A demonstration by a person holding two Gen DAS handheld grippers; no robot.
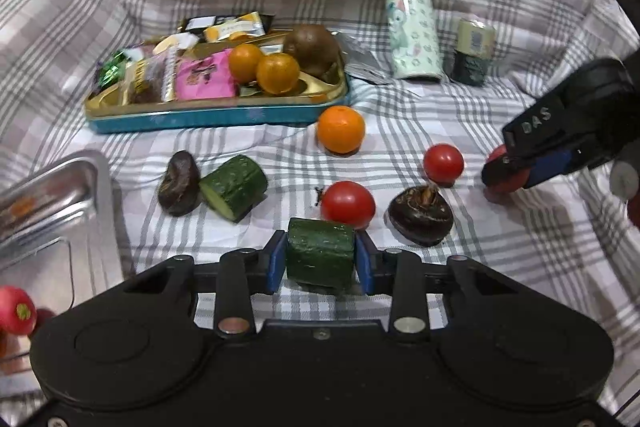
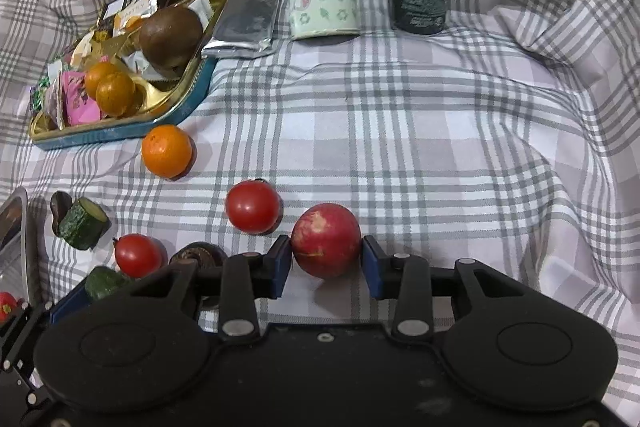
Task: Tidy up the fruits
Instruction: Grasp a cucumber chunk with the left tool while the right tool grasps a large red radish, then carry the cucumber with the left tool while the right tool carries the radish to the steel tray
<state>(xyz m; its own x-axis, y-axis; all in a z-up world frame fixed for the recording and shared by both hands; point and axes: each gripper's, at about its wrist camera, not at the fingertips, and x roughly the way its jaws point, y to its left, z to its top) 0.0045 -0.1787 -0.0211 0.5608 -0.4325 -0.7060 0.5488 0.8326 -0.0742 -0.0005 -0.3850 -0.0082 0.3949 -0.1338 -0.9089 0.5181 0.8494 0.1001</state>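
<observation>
Left wrist view: left gripper [image 1: 320,259] jaws pinch a stubby, bumpy-skinned dark green cucumber chunk [image 1: 320,253], just in front of the smooth red tomato [image 1: 347,204]; its wet cut faces may slip. Right gripper [image 2: 326,259] jaws hold a round red radish [image 2: 325,239], which could roll free onto the soft checked cloth [image 2: 440,131].

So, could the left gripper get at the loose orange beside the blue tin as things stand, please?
Probably not yet: the left gripper is shut on a cucumber piece. Otherwise the cloth path to the orange looks free, left of a tomato.
</observation>
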